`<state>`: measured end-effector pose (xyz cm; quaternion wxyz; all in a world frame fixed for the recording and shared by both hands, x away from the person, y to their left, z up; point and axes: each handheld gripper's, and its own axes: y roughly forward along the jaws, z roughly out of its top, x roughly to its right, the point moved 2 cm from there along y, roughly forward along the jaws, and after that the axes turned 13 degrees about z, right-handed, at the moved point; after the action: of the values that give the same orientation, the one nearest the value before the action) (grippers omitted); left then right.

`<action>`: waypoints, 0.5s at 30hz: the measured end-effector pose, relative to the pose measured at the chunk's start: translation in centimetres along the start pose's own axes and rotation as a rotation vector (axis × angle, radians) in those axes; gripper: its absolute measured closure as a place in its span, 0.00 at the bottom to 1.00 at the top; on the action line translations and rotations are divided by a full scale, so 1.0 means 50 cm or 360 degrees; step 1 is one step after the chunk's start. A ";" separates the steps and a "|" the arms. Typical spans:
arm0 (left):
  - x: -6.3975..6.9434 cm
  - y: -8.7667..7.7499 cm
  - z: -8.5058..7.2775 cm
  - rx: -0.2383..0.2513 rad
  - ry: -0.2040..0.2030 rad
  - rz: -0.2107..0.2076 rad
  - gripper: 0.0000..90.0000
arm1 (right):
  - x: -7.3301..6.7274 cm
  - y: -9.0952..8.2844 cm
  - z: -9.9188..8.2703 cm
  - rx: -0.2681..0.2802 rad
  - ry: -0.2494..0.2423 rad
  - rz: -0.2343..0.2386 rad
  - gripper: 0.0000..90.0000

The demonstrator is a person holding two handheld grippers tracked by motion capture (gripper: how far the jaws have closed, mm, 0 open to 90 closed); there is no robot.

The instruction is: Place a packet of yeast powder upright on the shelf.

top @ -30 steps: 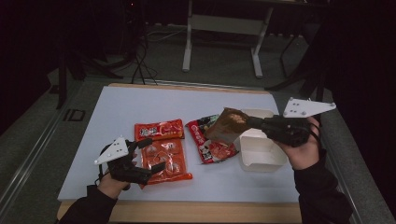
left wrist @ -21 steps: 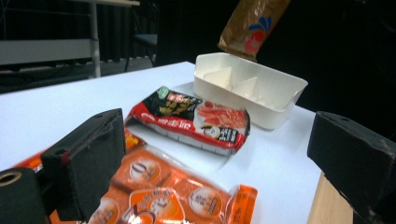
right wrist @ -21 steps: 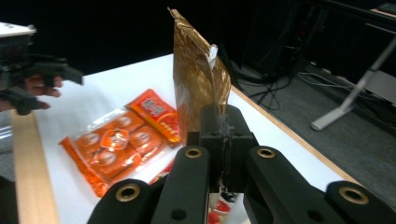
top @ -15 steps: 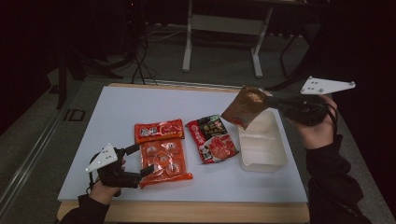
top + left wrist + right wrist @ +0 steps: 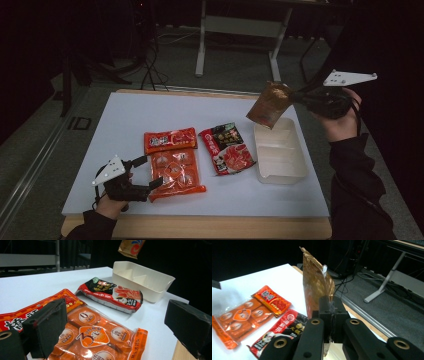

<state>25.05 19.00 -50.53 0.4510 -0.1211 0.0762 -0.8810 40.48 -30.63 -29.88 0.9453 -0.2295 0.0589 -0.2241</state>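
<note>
Beside the cream-white divided tray (image 5: 280,150) lies a red-and-black packet (image 5: 227,148) with white lettering, then two orange-red packets, one plain red-orange (image 5: 170,140) and one clear-fronted with orange discs (image 5: 176,173); above the tray hangs a glossy brown-gold pouch (image 5: 270,104), all on a white tabletop (image 5: 125,120).

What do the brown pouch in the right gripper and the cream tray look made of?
Brown pouch: likely thin metallised plastic film; it shines gold-brown, crinkles, and stands stiff above the shut right gripper.
Cream tray: probably moulded plastic with a matt finish; smooth, even-coloured walls, rounded corners and thin moulded dividers. Pulp fibre can't be ruled out.
</note>
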 end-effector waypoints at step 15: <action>0.003 -0.002 0.000 -0.0004 -0.0027 -0.0030 0.06 | 0.080 0.011 -0.069 -0.0037 0.0025 -0.0077 0.99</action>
<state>24.87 18.95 -50.47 0.4433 -0.1299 0.0722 -0.8839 43.56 -33.40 -33.25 0.9364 -0.2401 0.0632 -0.2480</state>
